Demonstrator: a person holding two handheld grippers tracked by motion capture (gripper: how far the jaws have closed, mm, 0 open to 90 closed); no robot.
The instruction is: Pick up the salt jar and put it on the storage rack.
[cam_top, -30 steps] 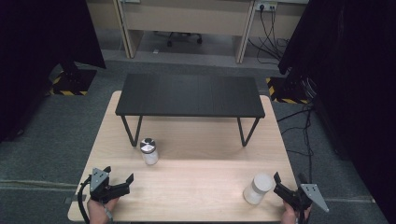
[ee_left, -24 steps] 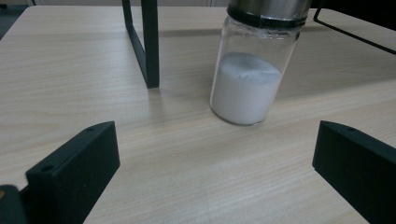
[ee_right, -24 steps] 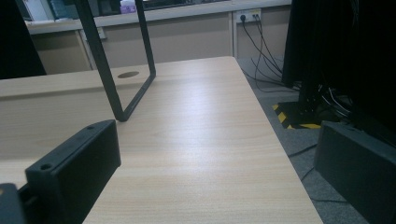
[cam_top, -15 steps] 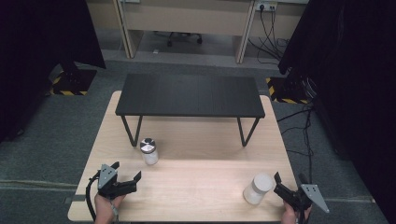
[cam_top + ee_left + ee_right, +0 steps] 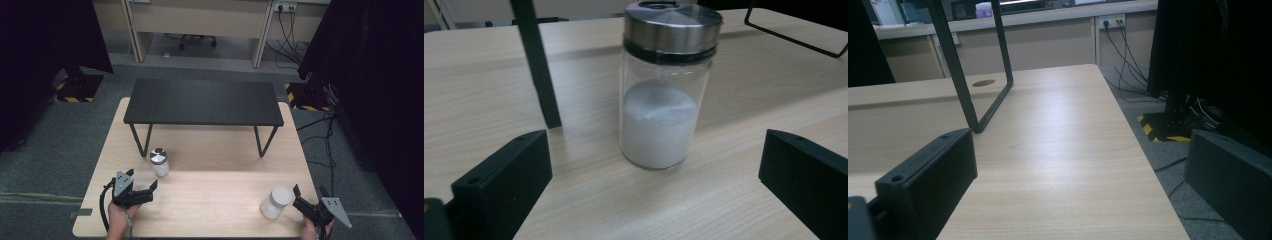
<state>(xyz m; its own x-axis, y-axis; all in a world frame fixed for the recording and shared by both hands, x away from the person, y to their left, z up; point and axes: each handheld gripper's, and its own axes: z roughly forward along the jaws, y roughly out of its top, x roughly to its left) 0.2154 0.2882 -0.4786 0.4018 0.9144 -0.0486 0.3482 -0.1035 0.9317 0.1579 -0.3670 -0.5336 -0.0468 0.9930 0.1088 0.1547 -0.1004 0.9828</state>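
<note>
Two handheld grippers work at the near edge of our light wooden desk (image 5: 210, 200). We hold the left gripper (image 5: 145, 189) near the near-left corner with its jaws wide apart, aimed at a glass jar (image 5: 160, 161) that stands upright just beyond them, untouched. In the left gripper view, the jar (image 5: 665, 85) sits centred between the two black jaws, capped with a metal lid (image 5: 671, 24) and about half full of white powder (image 5: 658, 125). A leg of the black bench (image 5: 202, 101), which stands across the desk's far half, rises just behind the jar. Near the near-right corner, our right gripper (image 5: 309, 198) also has its jaws apart, with a white plastic jar (image 5: 276, 202) upright just beside its tips.
</note>
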